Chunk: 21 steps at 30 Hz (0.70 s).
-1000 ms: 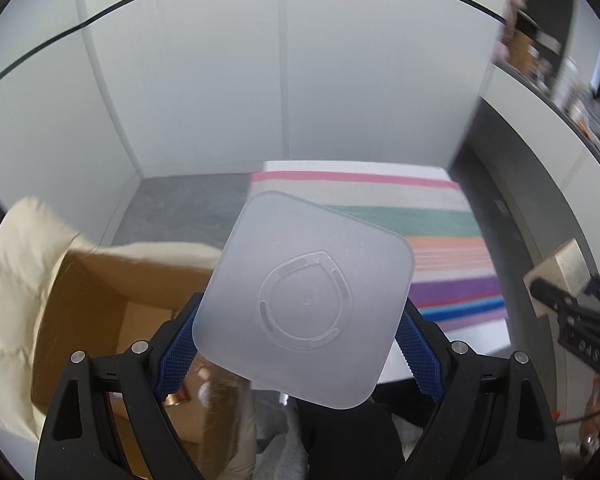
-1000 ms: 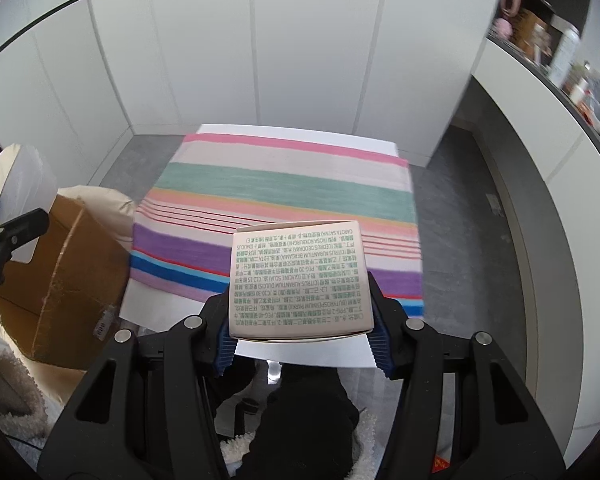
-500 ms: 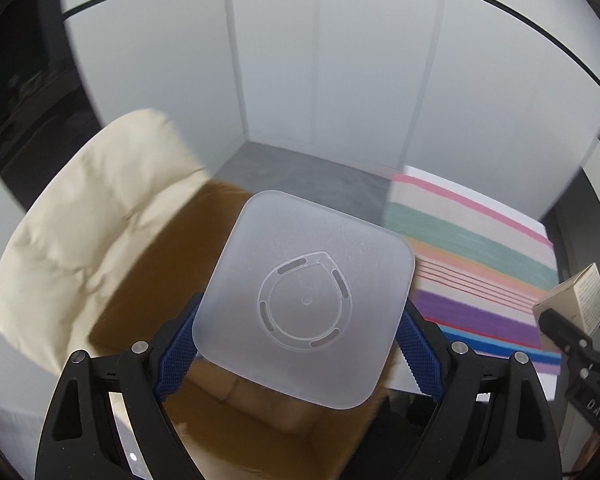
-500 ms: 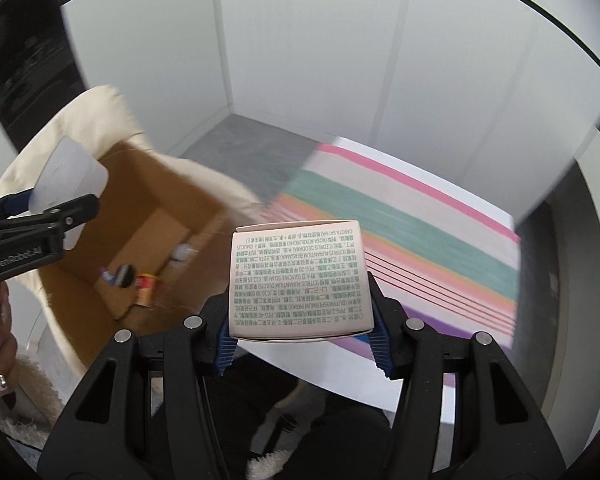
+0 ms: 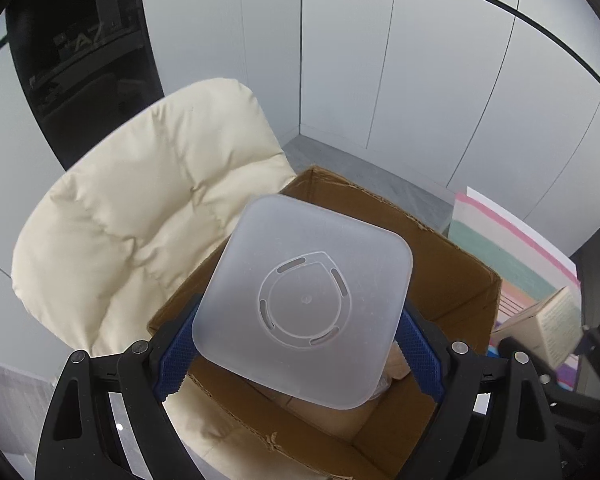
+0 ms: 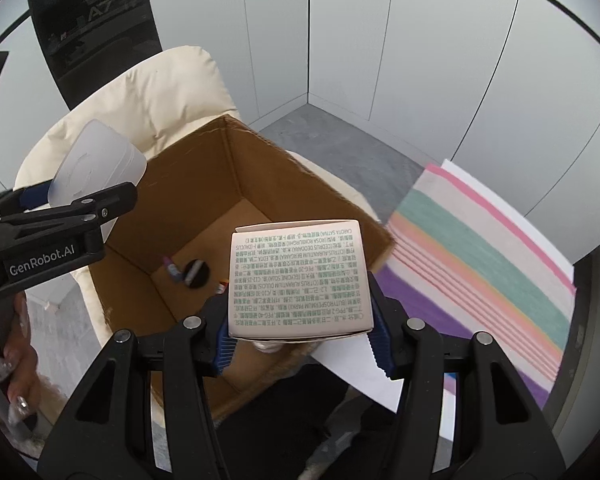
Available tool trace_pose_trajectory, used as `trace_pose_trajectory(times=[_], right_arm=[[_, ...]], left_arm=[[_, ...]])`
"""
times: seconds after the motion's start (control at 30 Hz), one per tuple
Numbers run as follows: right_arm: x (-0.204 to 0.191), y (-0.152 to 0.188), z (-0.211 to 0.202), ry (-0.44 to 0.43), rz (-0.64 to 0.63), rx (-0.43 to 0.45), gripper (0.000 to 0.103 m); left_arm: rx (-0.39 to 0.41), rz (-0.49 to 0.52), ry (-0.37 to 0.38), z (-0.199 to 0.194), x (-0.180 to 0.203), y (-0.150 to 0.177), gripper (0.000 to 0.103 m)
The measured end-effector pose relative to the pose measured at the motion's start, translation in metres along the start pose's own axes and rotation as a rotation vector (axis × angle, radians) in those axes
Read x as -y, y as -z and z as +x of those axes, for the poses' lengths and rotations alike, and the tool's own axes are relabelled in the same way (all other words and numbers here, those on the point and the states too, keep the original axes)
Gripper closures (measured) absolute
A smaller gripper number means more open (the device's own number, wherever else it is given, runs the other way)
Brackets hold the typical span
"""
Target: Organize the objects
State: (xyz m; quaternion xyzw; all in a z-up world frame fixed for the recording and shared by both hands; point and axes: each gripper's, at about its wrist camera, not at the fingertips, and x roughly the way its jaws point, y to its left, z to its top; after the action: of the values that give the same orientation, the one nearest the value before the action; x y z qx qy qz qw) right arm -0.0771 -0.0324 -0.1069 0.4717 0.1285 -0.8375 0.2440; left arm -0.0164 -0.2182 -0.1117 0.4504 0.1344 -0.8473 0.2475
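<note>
At the far left of the right wrist view we saw a person's hand (image 6: 14, 364) with decorated nails wrapped around the handle of the left gripper (image 5: 300, 344), whose black arm carried white lettering. Its jaws stood wide and were clamped by their blue pads on the two sides of a frosted translucent plastic container (image 5: 306, 300), a rounded square with a ring moulded into the face turned toward the camera. We held that container above the open cardboard box (image 6: 204, 184), which sat on a cream quilted cushion (image 5: 140, 216) in front of white wall panels. On the floor of the box lay a few small things: a round black item (image 6: 196, 273), a small purple-tipped piece just beside it, and another small piece we could not make out, partly hidden by the carton. Further right, the right gripper (image 6: 300, 332) had its jaws about half spread and closed on a small cream carton (image 6: 298, 280) printed with green text, pinched at its lower end between the blue pads. This carton hung over the near right part of the box opening. Beyond the box to the right, a striped cloth (image 6: 484, 256) in pink, green, orange and purple covered the worktop.
</note>
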Motion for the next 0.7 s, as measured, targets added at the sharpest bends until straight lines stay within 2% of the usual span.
trace_pose_trajectory(times=[0.07, 0.1, 0.13, 0.17, 0.2, 0.43, 0.53, 0.7], right_arm=[[-0.003, -0.002, 0.003, -0.014, 0.004, -0.004, 0.046], [-0.005, -0.002, 0.004, -0.01, 0.003, 0.0, 0.04], [-0.004, -0.002, 0.004, -0.003, 0.0, 0.003, 0.031], [-0.005, -0.002, 0.004, 0.006, -0.005, 0.008, 0.012], [-0.004, -0.002, 0.004, 0.013, -0.004, 0.014, 0.0], [0.011, -0.002, 0.0, 0.028, 0.047, -0.001, 0.0], [0.02, 0.001, -0.005, 0.046, 0.078, 0.004, 0.0], [0.04, 0.008, -0.018, -0.03, 0.168, 0.009, 0.0]], left_arm=[[-0.008, -0.006, 0.018, 0.0, -0.001, 0.0, 0.013], [-0.013, -0.009, 0.025, 0.001, -0.002, 0.0, 0.012], [-0.023, -0.015, 0.037, 0.002, -0.002, -0.001, 0.008], [-0.033, -0.022, 0.041, 0.003, -0.003, -0.001, 0.004], [-0.043, -0.029, 0.041, 0.004, -0.004, -0.002, 0.0], [-0.098, -0.039, 0.025, 0.015, -0.006, 0.003, 0.0], [-0.098, -0.018, 0.028, 0.012, 0.0, 0.005, 0.0], [-0.067, 0.039, 0.045, -0.009, 0.016, 0.003, 0.0]])
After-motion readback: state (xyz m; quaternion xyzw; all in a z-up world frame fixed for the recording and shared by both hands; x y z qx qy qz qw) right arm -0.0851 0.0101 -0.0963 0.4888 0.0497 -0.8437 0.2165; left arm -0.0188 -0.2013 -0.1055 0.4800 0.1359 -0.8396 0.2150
